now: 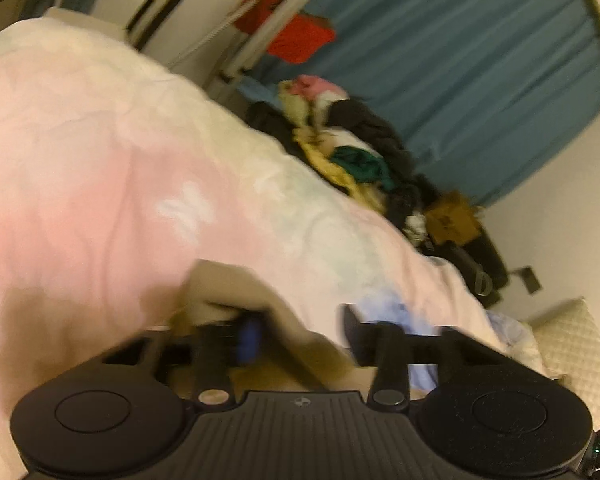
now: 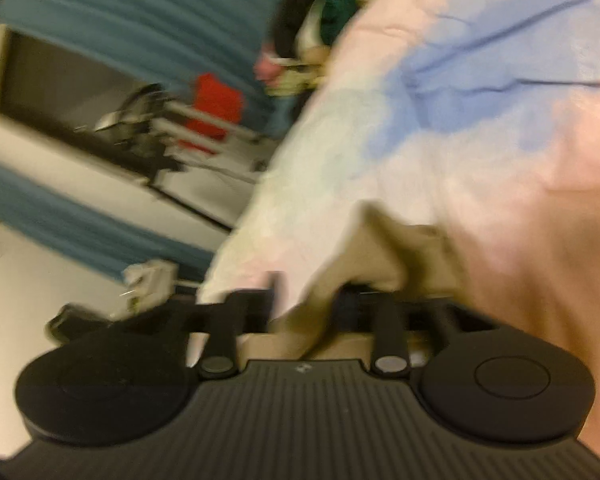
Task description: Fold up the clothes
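A tan garment point(image 1: 236, 284) lies bunched over my left gripper point(image 1: 296, 328), above the pink and pale blue bedspread point(image 1: 100, 152). The cloth drapes between the two black fingers and hides the tips; the frame is blurred. In the right wrist view the same tan garment point(image 2: 384, 248) hangs across my right gripper point(image 2: 312, 308), gathered between its fingers, with the bedspread point(image 2: 480, 100) behind it. Both grippers seem closed on the cloth.
A heap of mixed clothes point(image 1: 352, 148) lies at the bed's far edge; it also shows in the right wrist view point(image 2: 320, 20). A teal curtain point(image 1: 480, 60), a metal rack with red cloth point(image 1: 296, 36), a brown box point(image 1: 452, 216) and a cream pillow point(image 1: 576, 344) surround the bed.
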